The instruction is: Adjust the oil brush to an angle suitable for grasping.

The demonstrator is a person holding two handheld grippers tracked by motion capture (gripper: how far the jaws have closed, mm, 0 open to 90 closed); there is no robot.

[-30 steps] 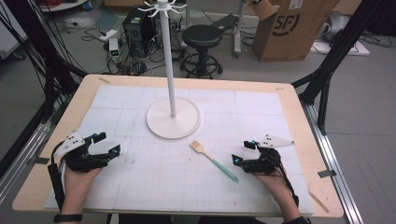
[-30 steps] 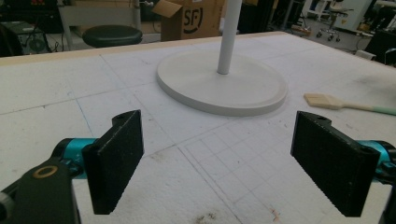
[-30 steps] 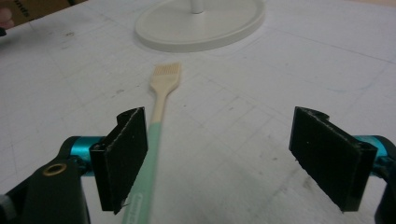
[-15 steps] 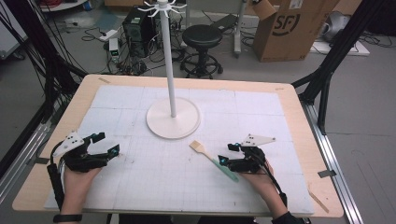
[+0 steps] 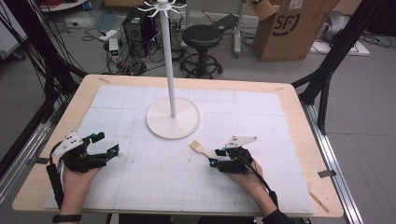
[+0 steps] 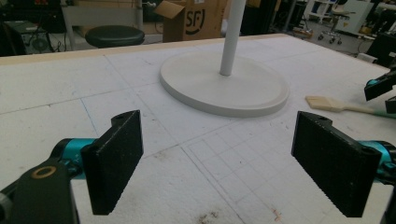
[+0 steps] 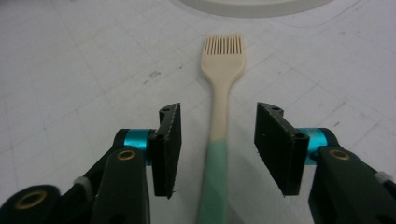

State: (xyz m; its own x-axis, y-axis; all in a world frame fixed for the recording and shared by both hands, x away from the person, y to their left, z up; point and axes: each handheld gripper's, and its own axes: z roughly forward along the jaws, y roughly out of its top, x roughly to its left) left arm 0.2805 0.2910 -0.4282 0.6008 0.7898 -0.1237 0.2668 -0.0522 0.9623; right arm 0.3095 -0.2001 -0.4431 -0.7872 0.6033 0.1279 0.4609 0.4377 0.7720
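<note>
A brush [image 5: 198, 147] with a cream head and a teal handle lies flat on the white foam board [image 5: 140, 186], right of centre. My right gripper [image 5: 214, 157] sits low over its handle. In the right gripper view the handle [image 7: 219, 140] runs between the two jaws of the right gripper [image 7: 218, 121]. The jaws have just been closing, and a gap still shows on each side of the handle. My left gripper [image 5: 106, 143] rests at the board's left, wide open with nothing between its fingers [image 6: 116, 163]. From there the brush [image 6: 334, 104] lies far right.
A white stand has a round base [image 5: 173, 123] and a tall pole [image 5: 167, 56] at the board's middle back; the base [image 6: 224, 88] lies ahead of the left gripper. A wooden table rim [image 5: 322, 196] surrounds the board. A stool and a cardboard box stand beyond.
My right gripper has slid left along the board until its jaws straddle the brush handle, and the jaws have narrowed. The left gripper has stayed put.
</note>
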